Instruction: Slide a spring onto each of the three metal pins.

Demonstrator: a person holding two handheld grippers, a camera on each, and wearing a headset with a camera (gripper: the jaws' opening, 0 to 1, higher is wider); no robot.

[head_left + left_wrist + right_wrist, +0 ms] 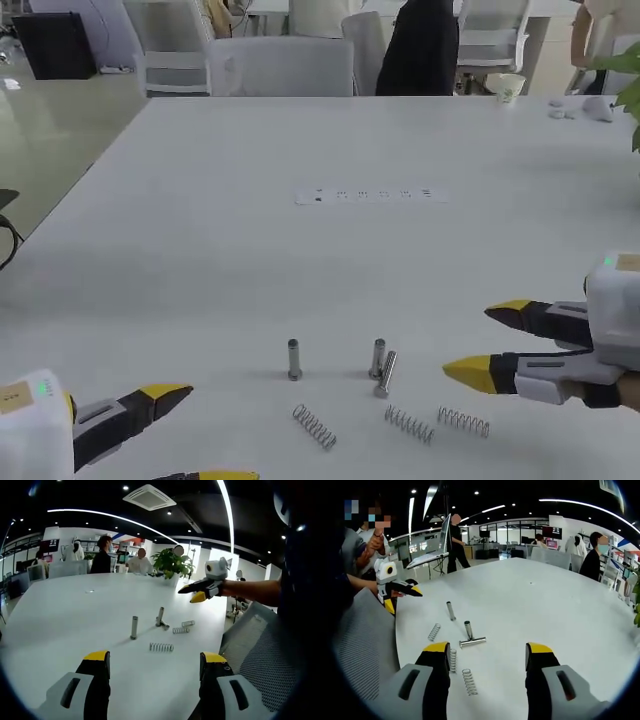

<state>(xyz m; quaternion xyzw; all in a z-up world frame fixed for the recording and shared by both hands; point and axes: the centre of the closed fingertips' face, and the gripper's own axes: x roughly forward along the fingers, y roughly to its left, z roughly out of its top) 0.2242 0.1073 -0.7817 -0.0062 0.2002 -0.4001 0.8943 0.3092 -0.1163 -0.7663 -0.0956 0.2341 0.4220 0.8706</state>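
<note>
Nearest spring lies just beside the right gripper (jaws spread apart).

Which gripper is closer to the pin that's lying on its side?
Right. The right gripper is open just to the right of the fallen pin. The left gripper is well off to the pin's left, beyond a standing pin.

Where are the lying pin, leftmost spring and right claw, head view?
lying pin (387,372): head view, mid-shaft.
leftmost spring (314,425): head view, middle coils.
right claw (481,342): head view, midway between fingertips.
</note>
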